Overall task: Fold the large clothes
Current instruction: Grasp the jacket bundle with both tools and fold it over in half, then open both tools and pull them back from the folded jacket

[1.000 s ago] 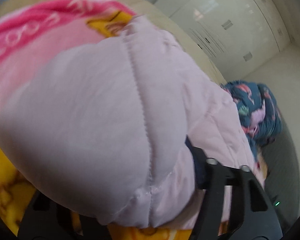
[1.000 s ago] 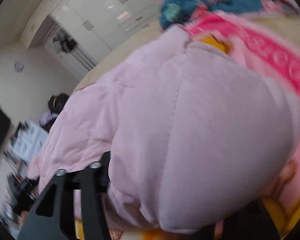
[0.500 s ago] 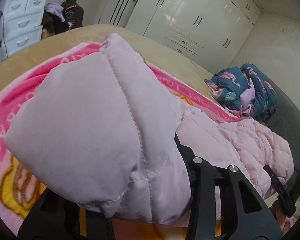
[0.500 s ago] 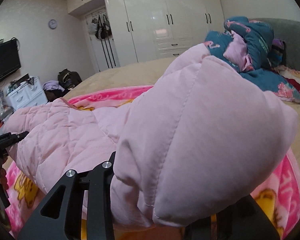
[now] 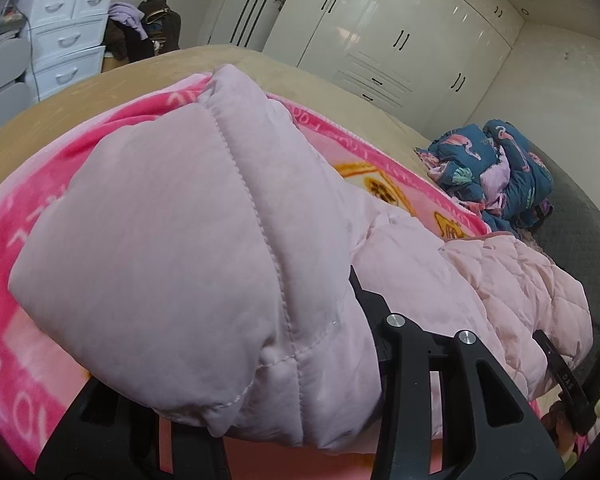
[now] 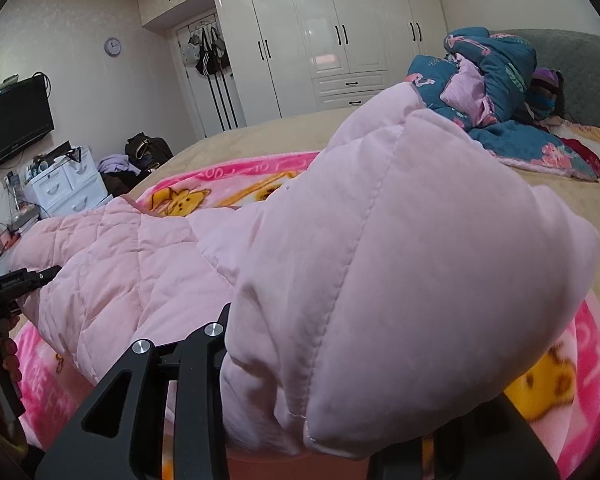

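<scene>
A pale pink quilted jacket (image 5: 188,248) lies over a pink cartoon blanket (image 5: 16,216) on the bed. My left gripper (image 5: 284,420) is shut on a puffy end of the jacket, which covers its fingertips. My right gripper (image 6: 300,420) is shut on another puffy end of the jacket (image 6: 400,280). The jacket's quilted body stretches between the two grippers. The other gripper shows at the edge of each view, at the right in the left wrist view (image 5: 568,384) and at the left in the right wrist view (image 6: 12,284).
A crumpled blue patterned duvet (image 5: 496,168) lies near the grey headboard (image 5: 580,224). The beige bed (image 6: 260,132) extends beyond the blanket. White wardrobes (image 6: 340,40), a white drawer unit (image 5: 64,44), a pile of bags (image 6: 144,152) and a wall TV (image 6: 12,124) stand around.
Both grippers have swung with the jacket ends still held: the views tilted from looking down on the blanket to looking level across the bed, and the jacket body now shows spread between them.
</scene>
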Available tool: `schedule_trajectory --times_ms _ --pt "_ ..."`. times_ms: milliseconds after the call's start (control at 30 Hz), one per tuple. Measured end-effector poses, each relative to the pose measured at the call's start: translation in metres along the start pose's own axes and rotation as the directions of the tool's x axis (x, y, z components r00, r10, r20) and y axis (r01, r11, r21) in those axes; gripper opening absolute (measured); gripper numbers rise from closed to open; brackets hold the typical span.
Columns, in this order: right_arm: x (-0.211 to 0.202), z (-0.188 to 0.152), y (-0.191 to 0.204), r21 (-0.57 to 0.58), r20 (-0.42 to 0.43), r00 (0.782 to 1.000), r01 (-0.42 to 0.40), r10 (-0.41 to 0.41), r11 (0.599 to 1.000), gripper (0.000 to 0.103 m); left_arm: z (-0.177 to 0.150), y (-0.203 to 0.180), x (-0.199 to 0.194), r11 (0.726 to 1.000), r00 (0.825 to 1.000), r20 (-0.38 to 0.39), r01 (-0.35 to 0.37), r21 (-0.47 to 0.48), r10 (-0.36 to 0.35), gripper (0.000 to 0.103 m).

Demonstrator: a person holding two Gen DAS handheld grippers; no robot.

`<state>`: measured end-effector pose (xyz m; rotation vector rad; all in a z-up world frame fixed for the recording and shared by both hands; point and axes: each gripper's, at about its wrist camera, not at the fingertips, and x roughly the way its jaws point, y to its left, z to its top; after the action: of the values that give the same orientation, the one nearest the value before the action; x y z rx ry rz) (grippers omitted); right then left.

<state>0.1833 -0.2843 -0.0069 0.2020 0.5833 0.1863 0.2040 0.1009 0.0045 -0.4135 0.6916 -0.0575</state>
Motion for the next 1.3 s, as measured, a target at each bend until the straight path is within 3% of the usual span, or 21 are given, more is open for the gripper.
schedule_trajectory --times_ms 433,767,1167,1300 --pt "-0.022 -0.038 -0.004 0.067 -0.081 0.997 0.006 0.0 0.998 0.034 -0.033 0.017 -0.021 1.0 0.999 -0.027 -0.021 0.022 0.022 0.035" --pt "0.0 -0.05 -0.02 0.159 -0.165 0.986 0.052 -0.025 0.986 0.04 -0.042 0.025 -0.011 0.998 0.997 -0.047 -0.059 0.024 0.06 0.042" --pt "0.017 -0.057 -0.035 0.265 -0.232 0.973 0.073 -0.01 0.962 0.06 -0.047 0.026 -0.002 0.996 0.995 -0.06 -0.084 0.011 0.085 0.051" --pt "0.015 -0.058 -0.044 0.328 -0.262 0.965 0.068 0.021 0.942 0.075 -0.048 0.029 -0.003 0.997 0.995 -0.07 -0.078 -0.007 0.077 0.054"
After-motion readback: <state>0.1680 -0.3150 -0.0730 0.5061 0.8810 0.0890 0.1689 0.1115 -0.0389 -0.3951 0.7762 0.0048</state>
